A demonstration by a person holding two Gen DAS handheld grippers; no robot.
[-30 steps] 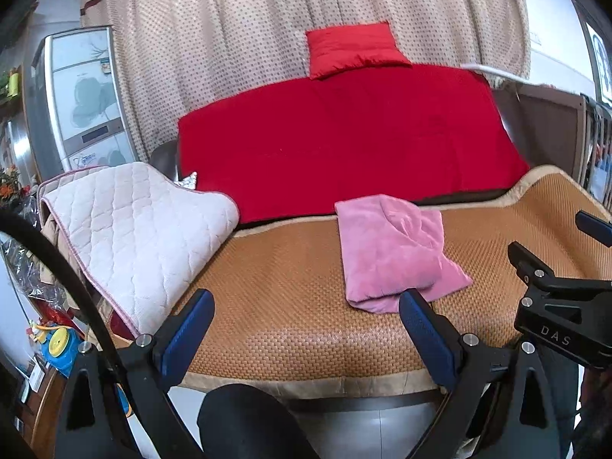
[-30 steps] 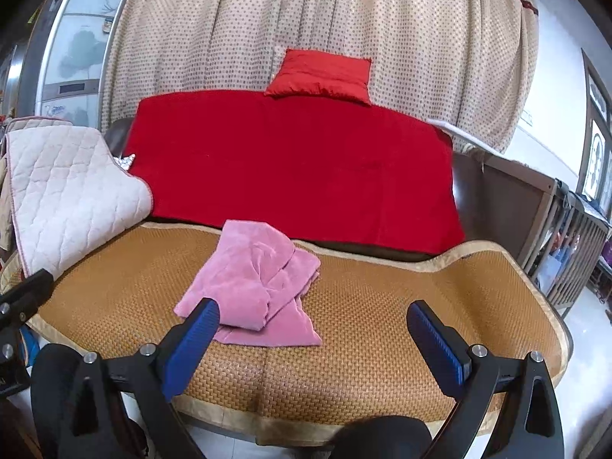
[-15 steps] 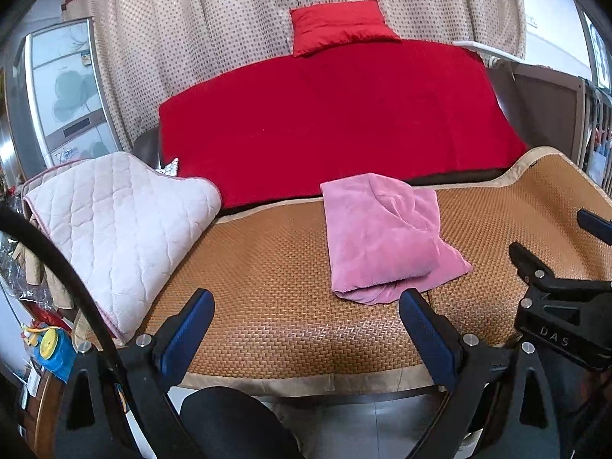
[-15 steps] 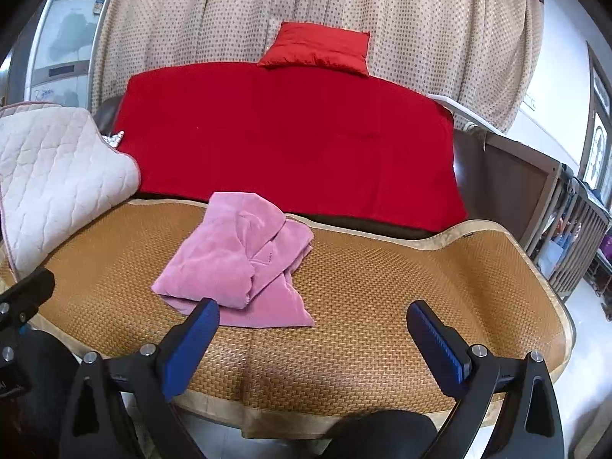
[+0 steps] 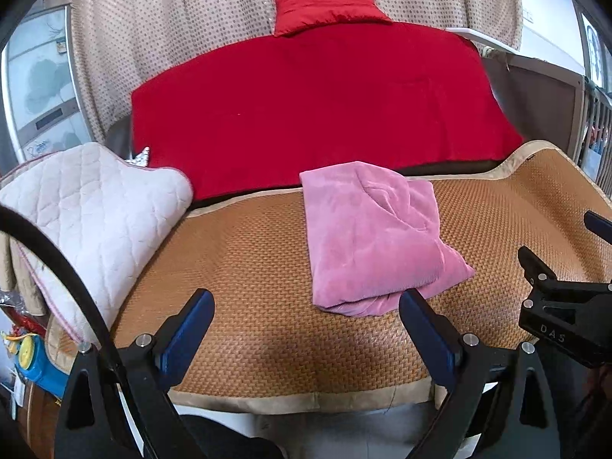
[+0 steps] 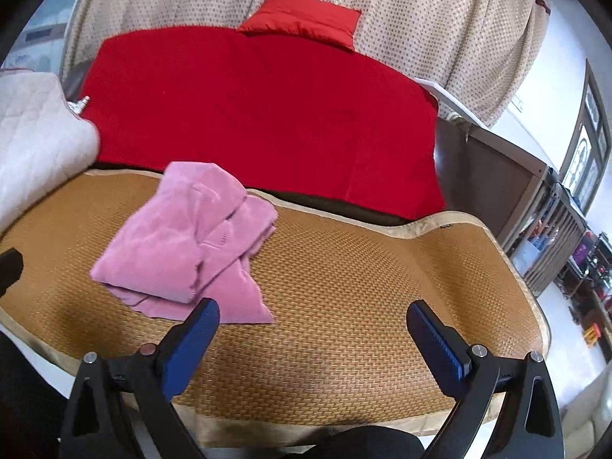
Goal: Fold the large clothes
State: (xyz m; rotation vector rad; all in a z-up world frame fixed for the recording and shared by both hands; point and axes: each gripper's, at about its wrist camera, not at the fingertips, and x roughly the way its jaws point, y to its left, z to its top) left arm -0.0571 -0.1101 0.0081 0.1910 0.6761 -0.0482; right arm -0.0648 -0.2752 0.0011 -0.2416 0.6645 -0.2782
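Observation:
A pink garment [image 5: 376, 235] lies folded into a compact bundle on a woven brown mat [image 5: 248, 267]; it also shows in the right wrist view [image 6: 191, 241]. My left gripper [image 5: 306, 313] is open and empty, above the mat's front edge, just short of the garment. My right gripper [image 6: 311, 325] is open and empty, to the right of the garment over the mat [image 6: 363, 287]. The right gripper's body shows at the right edge of the left wrist view [image 5: 566, 306].
A red blanket [image 5: 313, 107] and red cushion [image 5: 325, 4] lie behind the mat, in front of a dotted curtain [image 6: 420, 11]. A white quilted pad [image 5: 88, 222] lies at the left. A dark wooden frame [image 6: 497, 176] stands at the right.
Both grippers have moved forward and closer to the mat, so the pink garment looks larger and nearer. The garment has not moved. Both grippers stay open.

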